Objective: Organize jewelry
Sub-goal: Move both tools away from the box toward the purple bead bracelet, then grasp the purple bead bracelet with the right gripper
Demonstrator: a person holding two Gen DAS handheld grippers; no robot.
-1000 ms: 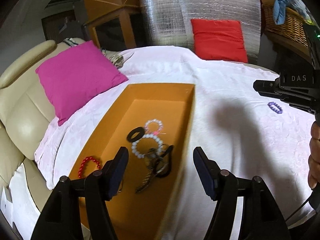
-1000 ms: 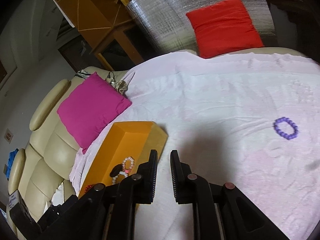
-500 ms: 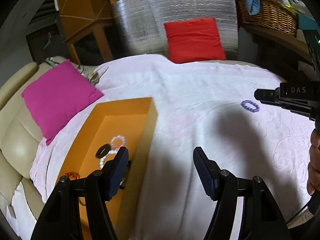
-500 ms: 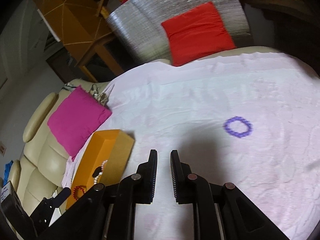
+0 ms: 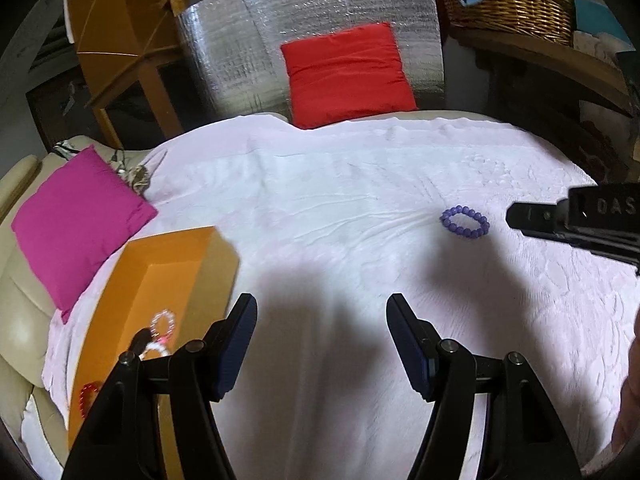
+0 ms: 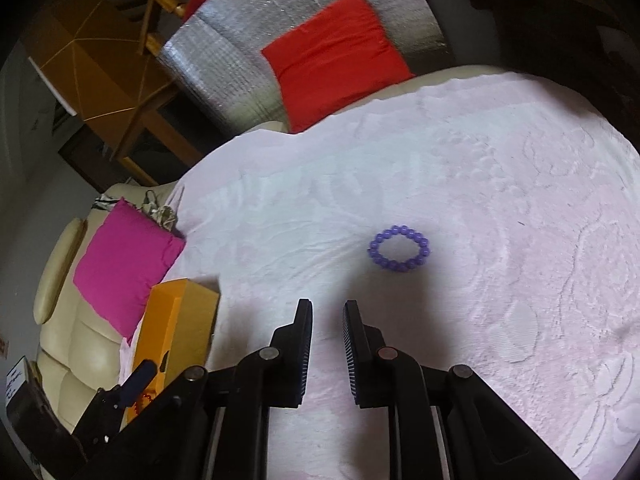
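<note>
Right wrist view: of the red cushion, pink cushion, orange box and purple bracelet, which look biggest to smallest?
1. Red cushion
2. Pink cushion
3. Orange box, partly hidden and cut off, so its rank against the pink cushion is unsure
4. Purple bracelet

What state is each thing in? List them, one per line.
purple bead bracelet: loose on the white cloth, untouched.
orange box: open, bracelets inside.
left gripper: open, empty.
right gripper: narrow gap, empty.
pink cushion: leaning on the sofa.
</note>
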